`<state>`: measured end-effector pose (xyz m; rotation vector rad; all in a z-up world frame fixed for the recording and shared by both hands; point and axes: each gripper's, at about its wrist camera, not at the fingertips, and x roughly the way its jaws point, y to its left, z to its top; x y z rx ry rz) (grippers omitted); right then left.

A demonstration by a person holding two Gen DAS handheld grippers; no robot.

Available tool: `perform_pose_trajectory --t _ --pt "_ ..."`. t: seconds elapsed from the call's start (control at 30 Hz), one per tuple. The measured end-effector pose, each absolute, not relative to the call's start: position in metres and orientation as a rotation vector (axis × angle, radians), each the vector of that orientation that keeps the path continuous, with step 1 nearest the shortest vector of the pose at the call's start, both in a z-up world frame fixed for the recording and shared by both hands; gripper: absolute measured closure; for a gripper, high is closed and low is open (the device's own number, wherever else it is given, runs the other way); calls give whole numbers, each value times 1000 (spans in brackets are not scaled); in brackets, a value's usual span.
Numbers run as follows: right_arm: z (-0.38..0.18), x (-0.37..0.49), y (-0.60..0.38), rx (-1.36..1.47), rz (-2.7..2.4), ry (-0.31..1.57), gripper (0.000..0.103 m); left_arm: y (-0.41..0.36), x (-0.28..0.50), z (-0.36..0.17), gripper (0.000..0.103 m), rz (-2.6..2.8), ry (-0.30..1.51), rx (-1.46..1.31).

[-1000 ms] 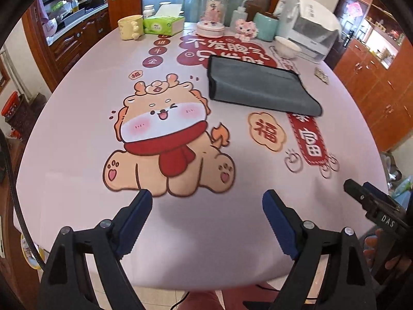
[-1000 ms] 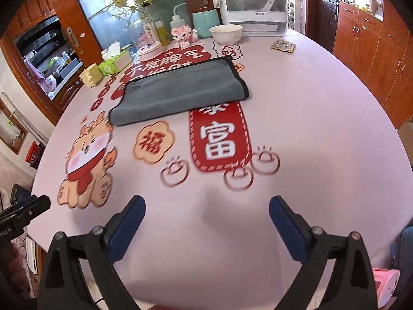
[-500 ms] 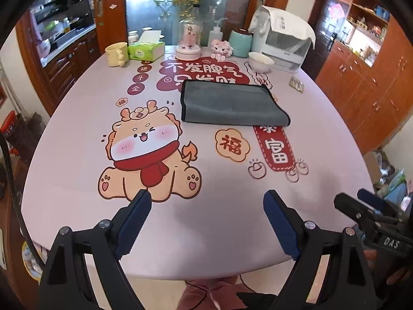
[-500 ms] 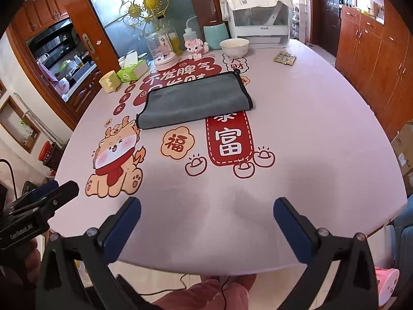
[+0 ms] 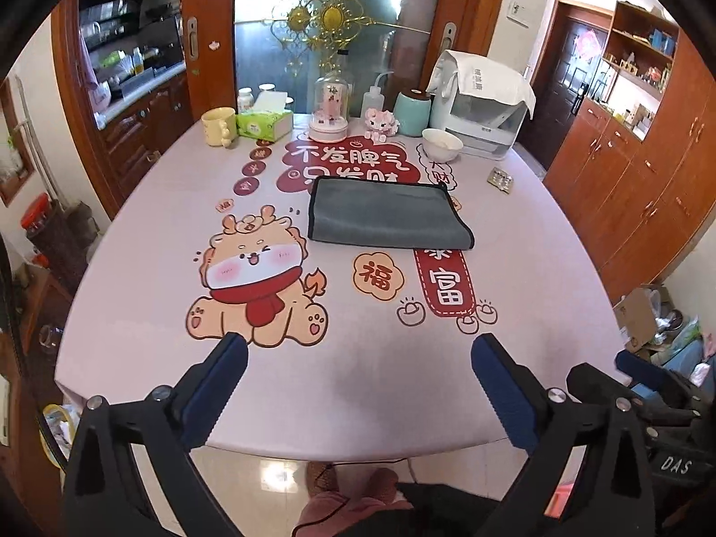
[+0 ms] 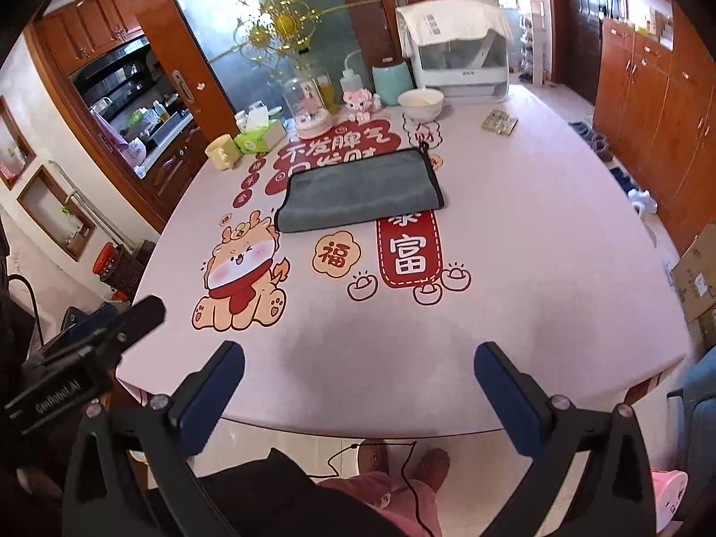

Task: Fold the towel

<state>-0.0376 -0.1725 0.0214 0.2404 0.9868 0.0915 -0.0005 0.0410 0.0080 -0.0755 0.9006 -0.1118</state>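
**Grippers Wait at Table's Edge, Folded Towel Lies Far Across**

Nearest the cameras, the left gripper (image 5: 358,376) and the right gripper (image 6: 358,385) hang over the near rim of the table (image 5: 402,394), each with its blue-padded jaws spread wide and nothing between them. Neither touches the pink cartoon-printed cloth below.

Past the printed dragon and red banner, well apart from both tools, the grey towel (image 5: 387,214) lies flat toward the far middle of the table. It looks already doubled over, with a rounded fold along its near long side and dark-trimmed edges at its right end (image 6: 432,174).

The cloth appears soft, light and limp, likely to sag and drape once lifted, and its plush nap should give the pads good purchase. A sensible hold would be the two corners of one short end, pinching all layers together so they do not slide apart.

Behind the towel stand a white bowl (image 5: 442,143), a tissue box (image 5: 264,124), a yellow mug (image 5: 219,126) and a glass dome (image 5: 331,109).
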Motion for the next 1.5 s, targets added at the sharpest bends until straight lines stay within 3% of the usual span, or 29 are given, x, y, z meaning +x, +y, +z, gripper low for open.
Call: perform_pose_trajectory --t 0.5,1.5 --pt "29 -52 -172 209 50 901 0 40 -25 24 1 66 771 1" --pt "23 -44 -165 199 37 952 0 37 -19 19 1 22 794 38"
